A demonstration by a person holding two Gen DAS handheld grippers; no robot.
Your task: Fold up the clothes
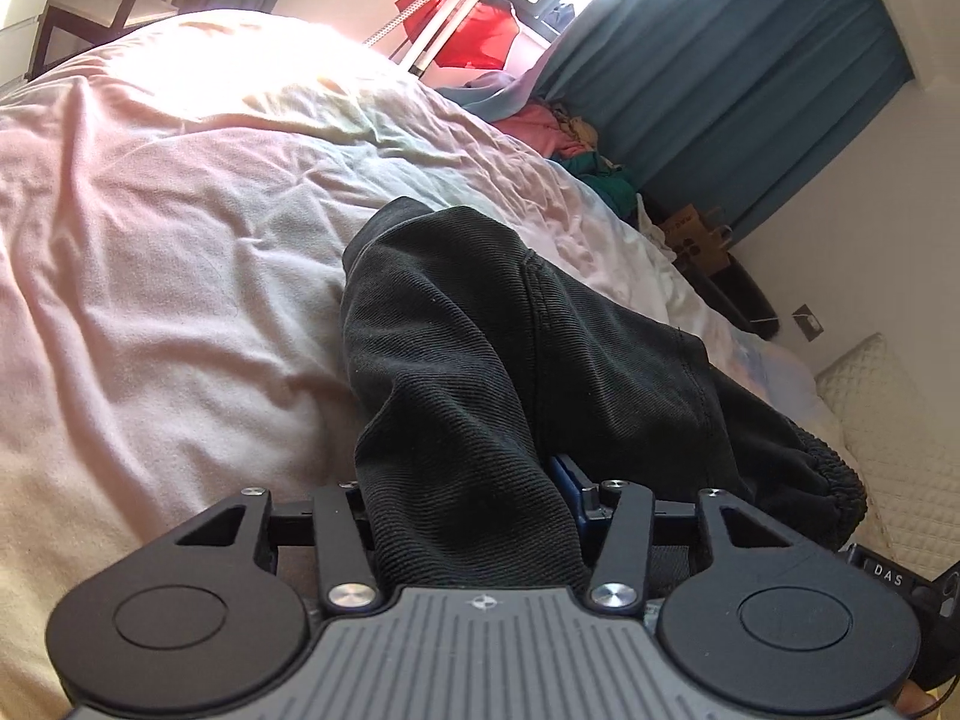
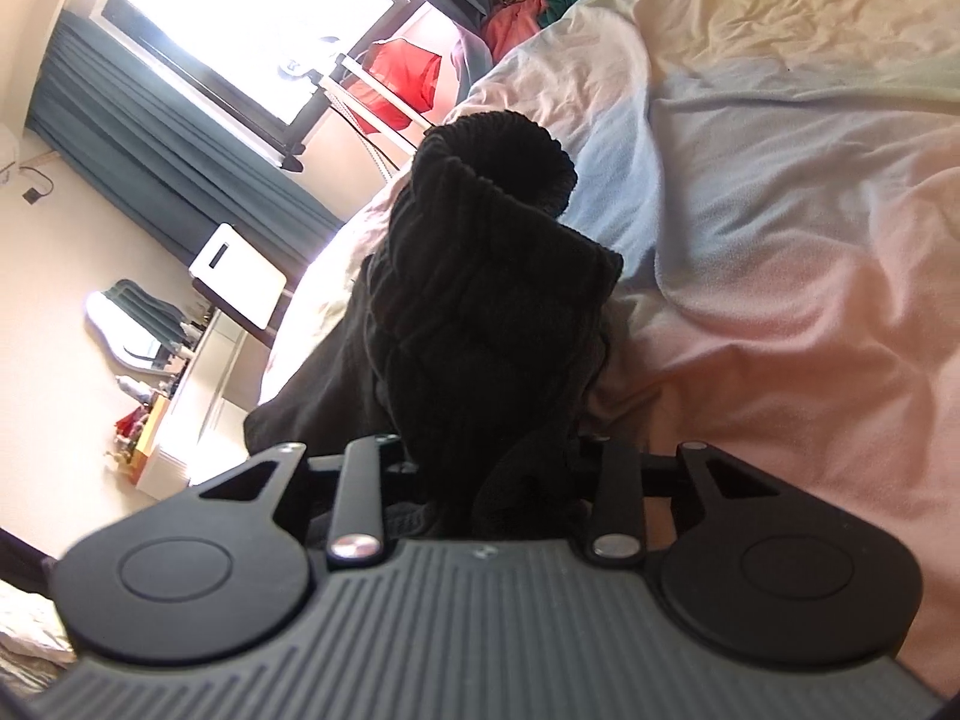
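A black ribbed garment (image 1: pixel 480 336) lies bunched on the bed and drapes over both grippers. In the left wrist view my left gripper (image 1: pixel 474 480) is shut on its cloth, and the cloth hides the fingertips. The garment's elastic waistband (image 1: pixel 834 474) shows at the right. In the right wrist view my right gripper (image 2: pixel 492 462) is shut on the same black garment (image 2: pixel 480 300), which rises in a gathered roll ahead of it and hides the fingertips.
The bed has a wrinkled pink and pale blue cover (image 1: pixel 180 240). A pile of coloured clothes (image 1: pixel 576 144) lies at its far edge by blue curtains (image 1: pixel 750 60). A red cloth (image 2: pixel 399 81) hangs on a rack by the window. A white pillow (image 1: pixel 888 432) lies at the right.
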